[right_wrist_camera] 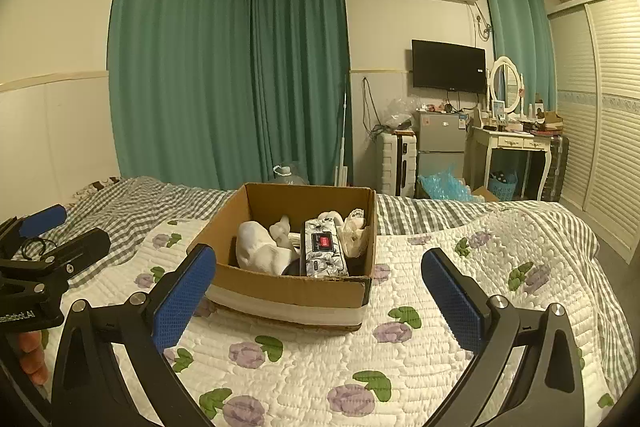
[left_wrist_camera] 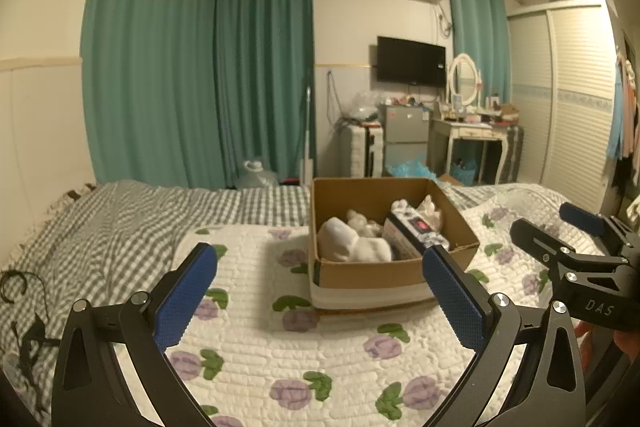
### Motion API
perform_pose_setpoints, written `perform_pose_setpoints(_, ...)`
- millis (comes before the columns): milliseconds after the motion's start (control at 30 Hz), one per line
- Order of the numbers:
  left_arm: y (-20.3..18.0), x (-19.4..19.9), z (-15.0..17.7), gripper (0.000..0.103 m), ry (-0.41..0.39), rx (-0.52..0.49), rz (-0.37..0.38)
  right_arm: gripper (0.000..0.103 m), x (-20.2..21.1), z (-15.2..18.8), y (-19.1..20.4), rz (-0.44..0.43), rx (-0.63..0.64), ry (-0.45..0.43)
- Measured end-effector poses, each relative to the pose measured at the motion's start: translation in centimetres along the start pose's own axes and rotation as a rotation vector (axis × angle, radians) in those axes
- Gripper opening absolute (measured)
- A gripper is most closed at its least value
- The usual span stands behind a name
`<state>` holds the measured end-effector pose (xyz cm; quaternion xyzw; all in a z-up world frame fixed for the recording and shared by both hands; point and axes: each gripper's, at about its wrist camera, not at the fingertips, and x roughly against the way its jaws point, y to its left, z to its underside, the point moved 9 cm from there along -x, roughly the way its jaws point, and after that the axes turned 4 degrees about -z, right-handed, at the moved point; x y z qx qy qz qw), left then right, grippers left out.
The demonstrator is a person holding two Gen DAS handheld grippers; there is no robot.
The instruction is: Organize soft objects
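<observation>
A cardboard box (left_wrist_camera: 360, 273) stands on the floral quilt (left_wrist_camera: 320, 355) on the bed. It holds white soft toys (left_wrist_camera: 348, 241) and a patterned tissue pack (left_wrist_camera: 414, 229). My left gripper (left_wrist_camera: 320, 295) is open and empty, held just in front of the box. In the right wrist view the same box (right_wrist_camera: 288, 289) holds the white toys (right_wrist_camera: 260, 249) and the tissue pack (right_wrist_camera: 324, 247). My right gripper (right_wrist_camera: 320, 295) is open and empty, in front of the box. Each gripper shows at the other view's edge, the right one (left_wrist_camera: 568, 247) and the left one (right_wrist_camera: 48, 243).
A grey checked blanket (left_wrist_camera: 120, 223) covers the far and left part of the bed. Black cables (left_wrist_camera: 20, 307) lie at its left edge. Beyond the bed stand green curtains (left_wrist_camera: 200, 75), a suitcase (right_wrist_camera: 396, 163), a small fridge (right_wrist_camera: 440, 147), a dressing table (right_wrist_camera: 512, 147) and a wardrobe (right_wrist_camera: 608, 107).
</observation>
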<state>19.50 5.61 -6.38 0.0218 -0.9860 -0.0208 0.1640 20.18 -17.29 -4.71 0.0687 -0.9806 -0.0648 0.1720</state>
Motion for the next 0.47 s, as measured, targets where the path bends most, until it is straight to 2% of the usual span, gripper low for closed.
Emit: perform_pose_setpoints(467, 0.35, -0.07, 0.09, 0.103, -0.002, 0.005, -0.003, 0.103, -0.42, 0.39, -0.27, 0.001, -0.010, 0.021)
